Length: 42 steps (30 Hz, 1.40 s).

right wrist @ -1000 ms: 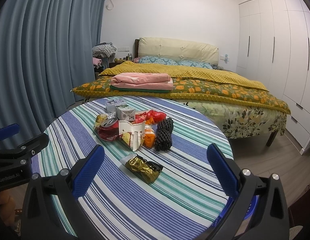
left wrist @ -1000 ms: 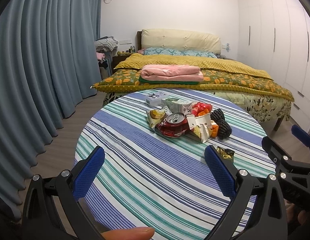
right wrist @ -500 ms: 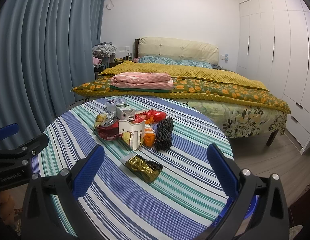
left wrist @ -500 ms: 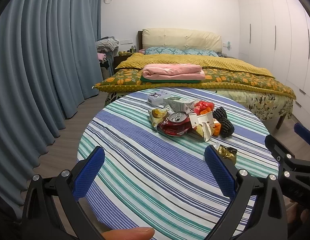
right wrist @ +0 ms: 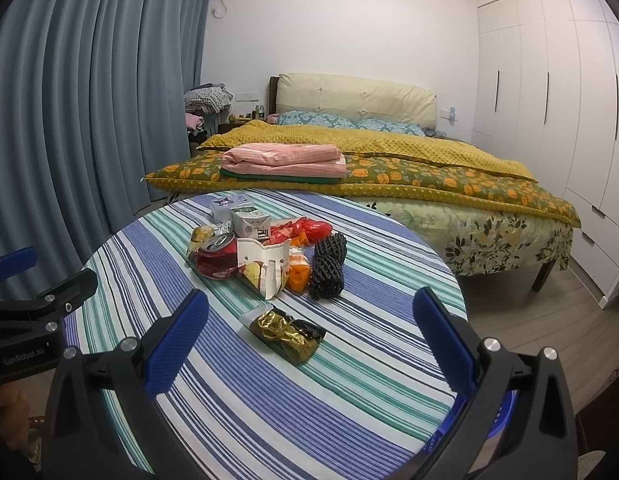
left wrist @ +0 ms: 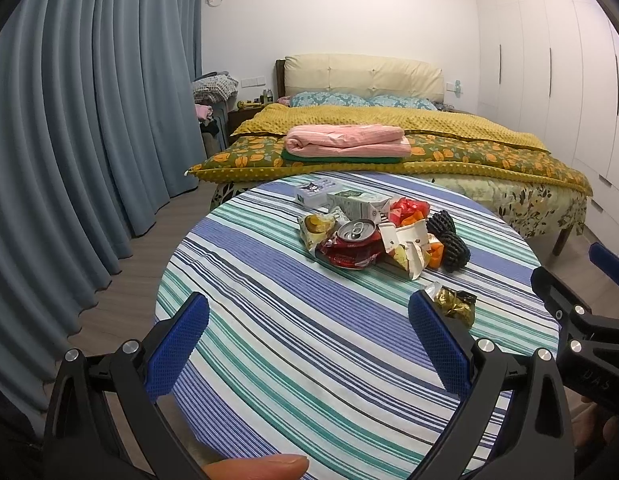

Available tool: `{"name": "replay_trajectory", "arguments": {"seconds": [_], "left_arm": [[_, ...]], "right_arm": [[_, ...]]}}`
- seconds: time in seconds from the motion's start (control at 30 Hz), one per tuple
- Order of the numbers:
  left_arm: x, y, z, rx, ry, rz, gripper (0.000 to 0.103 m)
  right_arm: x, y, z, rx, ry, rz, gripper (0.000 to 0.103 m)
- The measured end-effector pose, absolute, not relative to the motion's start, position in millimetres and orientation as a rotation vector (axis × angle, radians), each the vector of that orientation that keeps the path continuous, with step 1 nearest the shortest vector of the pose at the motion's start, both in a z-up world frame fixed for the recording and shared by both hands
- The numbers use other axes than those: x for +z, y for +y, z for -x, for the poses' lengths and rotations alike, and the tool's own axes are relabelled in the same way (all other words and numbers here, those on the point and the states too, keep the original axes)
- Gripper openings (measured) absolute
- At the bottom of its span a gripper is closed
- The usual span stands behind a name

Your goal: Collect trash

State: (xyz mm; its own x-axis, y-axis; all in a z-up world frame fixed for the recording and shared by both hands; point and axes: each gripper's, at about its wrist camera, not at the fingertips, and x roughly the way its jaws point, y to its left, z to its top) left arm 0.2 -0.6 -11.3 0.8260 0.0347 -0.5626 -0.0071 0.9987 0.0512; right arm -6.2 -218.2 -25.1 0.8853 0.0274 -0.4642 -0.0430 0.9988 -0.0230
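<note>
Just ahead of the spread, empty right tool (right wrist: 309, 336) lies a gold wrapper (right wrist: 285, 334), seemingly untouched.

Left wrist view: gold foil wrapper (left wrist: 455, 305) part-hidden behind right finger (left wrist: 437, 344) of left tongs (left wrist: 307, 342). Near rim of worktop (left wrist: 269, 380) cut off by tong frame. Fingertip (left wrist: 261, 467) at bottom edge; rest of hand out of frame. Print on milk carton (left wrist: 363, 206) and small box (left wrist: 315, 193) too small to read.

Right wrist view: blue object (right wrist: 505, 412) beyond worktop edge mostly hidden behind tong frame; identity cannot be told. Bedside items (right wrist: 255, 112) too small to identify.
</note>
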Motion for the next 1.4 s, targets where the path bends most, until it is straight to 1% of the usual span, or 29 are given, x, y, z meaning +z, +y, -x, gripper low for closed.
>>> {"name": "replay_trajectory", "arguments": {"seconds": [1.4], "left_arm": [[-11.1,-0.3,0.8,0.023,0.598,-0.048,0.099]], "right_arm": [[-29.8,-223.3,2.0,0.029,0.495,0.027,0.098]]}}
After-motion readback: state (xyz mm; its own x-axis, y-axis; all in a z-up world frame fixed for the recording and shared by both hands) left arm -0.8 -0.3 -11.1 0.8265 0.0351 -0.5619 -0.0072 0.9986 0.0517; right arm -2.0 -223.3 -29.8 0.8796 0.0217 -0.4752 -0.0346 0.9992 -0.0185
